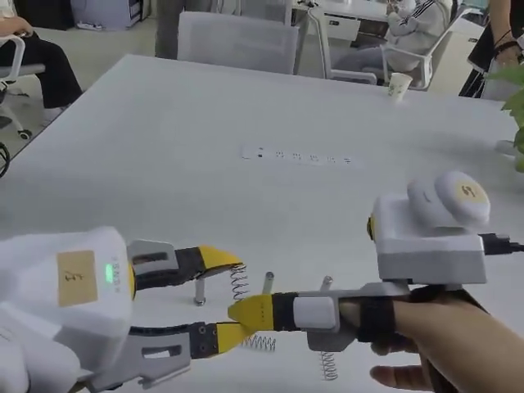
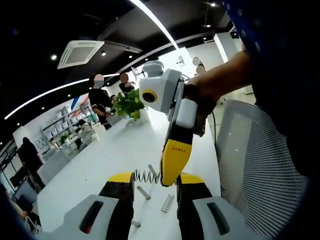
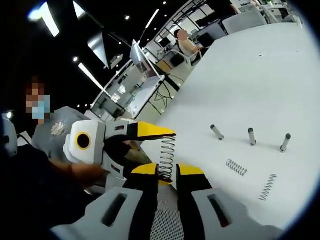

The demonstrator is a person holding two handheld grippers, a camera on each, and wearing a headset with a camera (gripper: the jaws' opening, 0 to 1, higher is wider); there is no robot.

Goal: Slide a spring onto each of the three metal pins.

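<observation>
Three short metal pins (image 1: 267,282) stand in a row on the white table (image 1: 246,106); in the right gripper view the pins (image 3: 251,136) are bare. My right gripper (image 1: 237,311) is shut on one end of a spring (image 1: 238,282), which stands up from its yellow tip. The spring's (image 3: 166,157) other end touches the upper yellow finger (image 3: 150,131) of my left gripper (image 1: 223,296). That gripper is open, and the right gripper's tip (image 2: 175,160) sits between its jaws. Two more springs (image 1: 258,342) lie loose on the table near the pins.
A power strip (image 1: 299,155) lies across the middle of the table. A paper cup (image 1: 399,84) stands at the far edge, with chairs and seated people beyond. A green plant (image 1: 516,106) is at the right edge.
</observation>
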